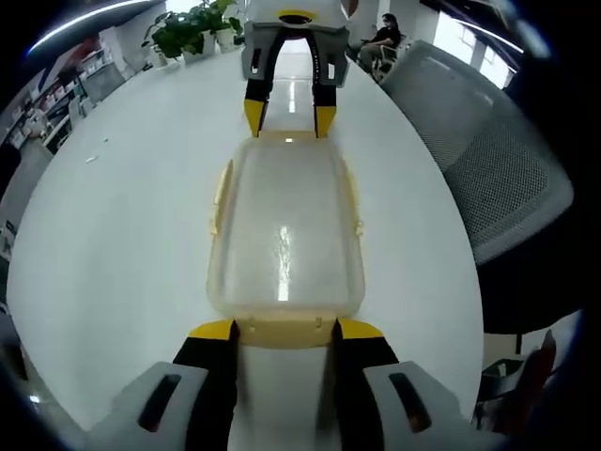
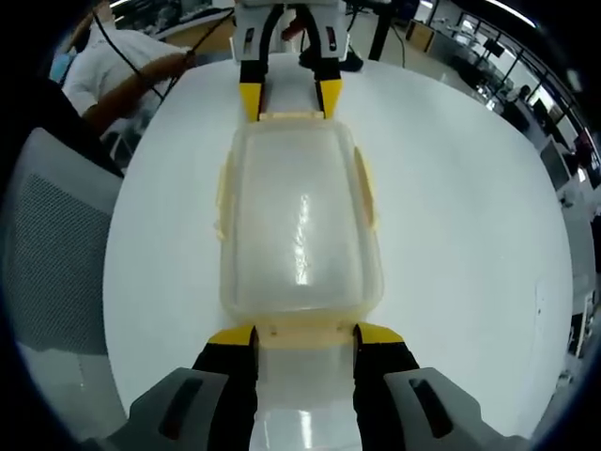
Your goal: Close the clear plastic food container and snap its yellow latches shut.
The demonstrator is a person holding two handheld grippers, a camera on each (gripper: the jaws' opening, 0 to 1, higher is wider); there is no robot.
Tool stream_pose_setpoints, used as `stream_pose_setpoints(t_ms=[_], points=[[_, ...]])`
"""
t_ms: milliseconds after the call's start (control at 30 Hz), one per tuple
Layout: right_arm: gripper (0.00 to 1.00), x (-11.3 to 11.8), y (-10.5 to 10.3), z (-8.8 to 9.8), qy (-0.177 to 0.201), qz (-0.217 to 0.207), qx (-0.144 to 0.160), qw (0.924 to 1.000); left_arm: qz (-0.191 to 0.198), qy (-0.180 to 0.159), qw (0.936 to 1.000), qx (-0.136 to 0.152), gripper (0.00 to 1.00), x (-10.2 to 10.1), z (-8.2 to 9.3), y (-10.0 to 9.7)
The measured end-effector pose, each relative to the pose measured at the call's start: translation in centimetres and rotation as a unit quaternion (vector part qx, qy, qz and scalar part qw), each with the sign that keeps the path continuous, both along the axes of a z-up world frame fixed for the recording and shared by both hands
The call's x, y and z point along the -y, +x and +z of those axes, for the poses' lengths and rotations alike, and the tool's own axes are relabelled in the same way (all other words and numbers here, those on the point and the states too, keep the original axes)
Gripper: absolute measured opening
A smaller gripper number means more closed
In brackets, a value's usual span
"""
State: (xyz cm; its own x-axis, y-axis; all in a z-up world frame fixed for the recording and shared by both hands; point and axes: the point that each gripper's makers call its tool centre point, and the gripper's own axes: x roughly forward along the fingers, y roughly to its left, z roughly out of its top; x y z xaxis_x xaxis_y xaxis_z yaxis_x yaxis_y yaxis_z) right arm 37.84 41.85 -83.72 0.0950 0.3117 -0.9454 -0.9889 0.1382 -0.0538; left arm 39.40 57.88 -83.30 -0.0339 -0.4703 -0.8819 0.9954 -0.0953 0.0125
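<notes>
In the left gripper view the left gripper (image 1: 285, 328) has its two yellow-tipped jaws standing apart at either side of the near end latch (image 1: 282, 330) of the container (image 1: 285, 235). The tips sit right at the latch corners; whether they press it cannot be told. The right gripper (image 1: 289, 120) comes in from the far end, its tips at the far latch (image 1: 287, 137) in the same way.

In the right gripper view the roles swap: the right gripper (image 2: 306, 334) straddles its near latch (image 2: 304, 331), jaws apart, and the left gripper (image 2: 289, 101) meets the opposite end latch (image 2: 291, 116).

The lid (image 2: 299, 225) lies on the container and its glare and cloudy plastic hide whatever is inside. The side latches (image 2: 364, 193) show as thin yellow strips along the long edges; whether they are snapped down is hard to make out. The container's base is hidden under the lid.

The container lies lengthwise between the two grippers, near the middle of a white round table (image 1: 122, 235). Bare tabletop lies on both long sides. A grey mesh chair (image 1: 488, 160) stands close to the table edge. Plants (image 1: 192, 28) stand at the far rim, and a person (image 2: 122, 56) in white leans near the table.
</notes>
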Motion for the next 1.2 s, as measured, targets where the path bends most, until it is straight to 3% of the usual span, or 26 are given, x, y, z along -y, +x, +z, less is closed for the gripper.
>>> stream_pose_setpoints(t_ms=[800,1200], points=[[0.38,-0.5,0.8,4.1,0.013,0.003,0.019,0.9997,0.007,-0.012,0.9999,0.004,0.38,-0.4,4.0,0.7],[0.38,-0.3,1.7,6.7,0.018,-0.003,0.031,0.9994,-0.004,-0.017,0.9996,0.023,0.38,-0.2,6.1,1.9]])
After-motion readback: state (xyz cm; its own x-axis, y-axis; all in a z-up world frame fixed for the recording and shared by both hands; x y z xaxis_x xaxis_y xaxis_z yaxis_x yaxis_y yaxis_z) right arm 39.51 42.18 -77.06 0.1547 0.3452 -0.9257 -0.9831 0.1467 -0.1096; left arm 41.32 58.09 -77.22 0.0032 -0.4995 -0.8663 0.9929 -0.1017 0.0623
